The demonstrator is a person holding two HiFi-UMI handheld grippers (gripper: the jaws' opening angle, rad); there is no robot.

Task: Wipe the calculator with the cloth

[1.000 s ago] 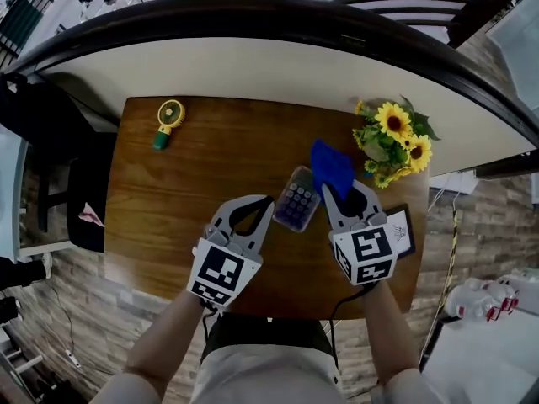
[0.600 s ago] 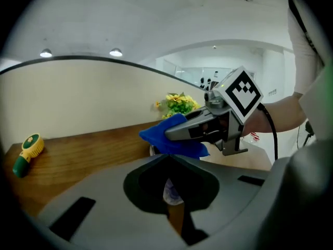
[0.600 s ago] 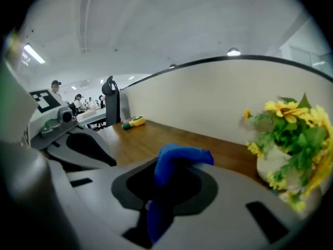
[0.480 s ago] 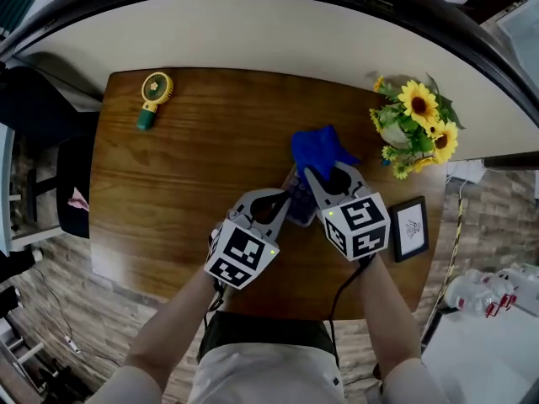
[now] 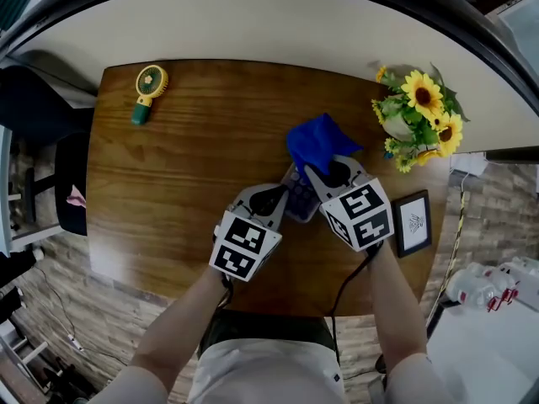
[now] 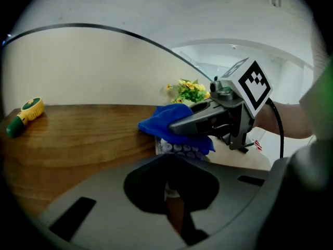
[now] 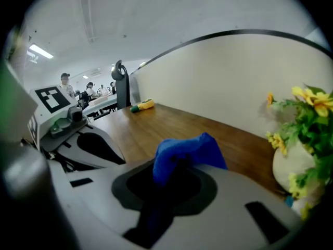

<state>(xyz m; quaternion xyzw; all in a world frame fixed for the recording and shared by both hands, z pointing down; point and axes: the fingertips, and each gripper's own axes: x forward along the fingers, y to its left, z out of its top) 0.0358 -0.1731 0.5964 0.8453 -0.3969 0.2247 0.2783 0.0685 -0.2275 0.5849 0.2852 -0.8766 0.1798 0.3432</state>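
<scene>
Calculator (image 5: 300, 202) pinched by left tool (image 5: 281, 200), right tool (image 5: 321, 175) clamping blue cloth (image 5: 313, 141) over it

From the sunflower pot (image 5: 417, 116) on the wooden table (image 5: 185, 183), I see a small frame (image 5: 413, 223) just nearer me and, well apart leftward, probably a yellow handheld fan (image 5: 148, 89).

Blue cloth (image 5: 316, 141); purplish-keyed calculator (image 5: 300, 199); brown wood-grain table (image 5: 185, 167); yellow sunflowers (image 5: 425, 99); yellow-and-green fan (image 5: 149, 88); black frame (image 5: 414, 223).
</scene>
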